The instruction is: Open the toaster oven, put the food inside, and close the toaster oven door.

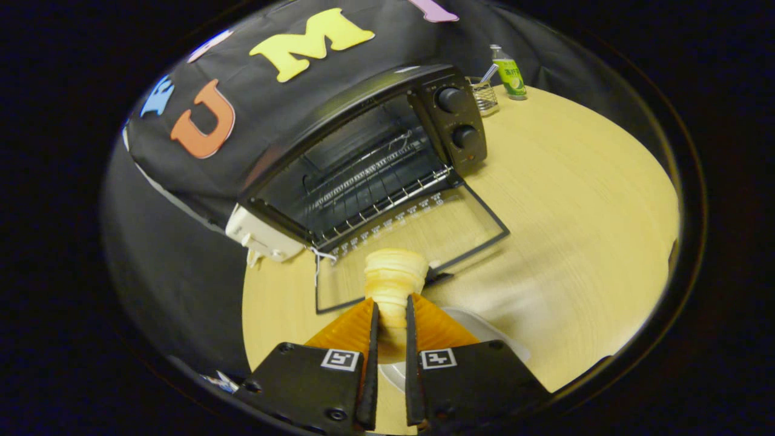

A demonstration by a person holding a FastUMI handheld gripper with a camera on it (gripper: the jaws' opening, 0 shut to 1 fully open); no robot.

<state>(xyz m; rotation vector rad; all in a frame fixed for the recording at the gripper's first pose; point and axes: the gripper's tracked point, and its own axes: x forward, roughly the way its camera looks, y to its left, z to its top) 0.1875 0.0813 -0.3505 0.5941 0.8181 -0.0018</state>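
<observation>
door's open already | my hand-held gripper (392, 315) pinches the pastry (393, 281) just before the toaster oven (363, 163) | loading, closing left

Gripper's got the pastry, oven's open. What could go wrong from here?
1. The gripper pinches only the narrow end of the pale ridged pastry; it may slip or crumble.
2. The lowered glass door of the black toaster oven lies along the approach; a low pass could clip it.
3. The wire rack edge might snag the pastry.
</observation>
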